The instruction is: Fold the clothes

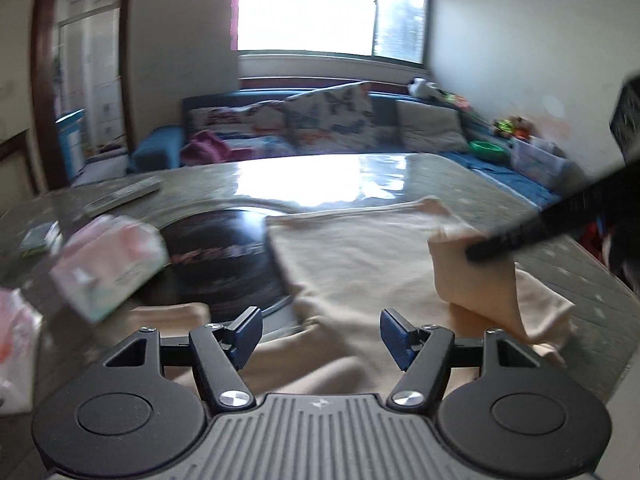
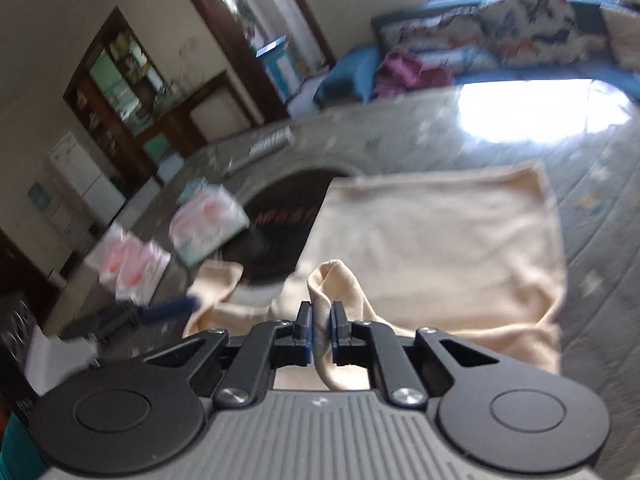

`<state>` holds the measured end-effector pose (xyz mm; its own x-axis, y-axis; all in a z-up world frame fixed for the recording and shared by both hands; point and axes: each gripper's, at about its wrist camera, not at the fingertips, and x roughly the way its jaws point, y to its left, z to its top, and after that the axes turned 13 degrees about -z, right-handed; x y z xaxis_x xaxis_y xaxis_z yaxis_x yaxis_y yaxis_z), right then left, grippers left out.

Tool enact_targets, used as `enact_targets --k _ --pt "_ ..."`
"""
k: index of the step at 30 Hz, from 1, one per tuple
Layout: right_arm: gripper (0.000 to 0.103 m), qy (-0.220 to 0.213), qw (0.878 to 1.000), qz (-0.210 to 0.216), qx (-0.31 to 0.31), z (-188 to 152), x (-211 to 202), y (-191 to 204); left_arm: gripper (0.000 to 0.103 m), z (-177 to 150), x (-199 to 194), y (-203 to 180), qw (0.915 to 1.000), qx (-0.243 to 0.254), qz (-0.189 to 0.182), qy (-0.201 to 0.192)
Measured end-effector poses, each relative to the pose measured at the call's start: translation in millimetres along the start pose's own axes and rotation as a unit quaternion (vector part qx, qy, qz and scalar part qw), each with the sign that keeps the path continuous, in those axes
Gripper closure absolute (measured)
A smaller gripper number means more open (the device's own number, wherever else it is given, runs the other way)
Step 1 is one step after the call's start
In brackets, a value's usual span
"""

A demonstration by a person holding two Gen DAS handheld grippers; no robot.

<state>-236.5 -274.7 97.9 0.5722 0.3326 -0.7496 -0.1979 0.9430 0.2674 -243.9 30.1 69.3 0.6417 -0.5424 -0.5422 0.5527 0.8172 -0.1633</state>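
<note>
A beige garment [image 1: 352, 256] lies spread on the grey table [image 1: 500, 188], partly over a round black turntable [image 1: 224, 256]. My left gripper [image 1: 321, 334] is open and empty just above the garment's near edge. My right gripper [image 2: 321, 330] is shut on a pinched fold of the beige garment [image 2: 432, 240] and lifts it off the table. In the left wrist view the right gripper [image 1: 480, 254] reaches in from the right with the raised cloth hanging from it. In the right wrist view the left gripper [image 2: 168, 306] shows blurred at the left.
A pink and white tissue pack [image 1: 108, 268] stands left of the turntable, with another pink pack [image 2: 128, 266] nearer the table's left edge. A remote [image 1: 124, 196] lies at the far left of the table. A blue sofa with cushions [image 1: 332, 120] stands behind the table.
</note>
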Motion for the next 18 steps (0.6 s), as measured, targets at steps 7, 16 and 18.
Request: enact_targets --k 7,16,18 --pt "0.085 0.001 0.999 -0.031 -0.026 -10 -5 -20 0.035 -9 -25 27 0.9987 -0.025 0.041 -0.015" --pt "0.084 0.001 0.980 -0.189 -0.066 -39 5 -86 0.035 -13 -26 45 0.9965 -0.043 0.071 -0.010" --pt "0.084 0.004 0.980 -0.189 -0.059 -42 9 -93 0.035 -14 -23 51 0.9955 -0.049 0.082 -0.002"
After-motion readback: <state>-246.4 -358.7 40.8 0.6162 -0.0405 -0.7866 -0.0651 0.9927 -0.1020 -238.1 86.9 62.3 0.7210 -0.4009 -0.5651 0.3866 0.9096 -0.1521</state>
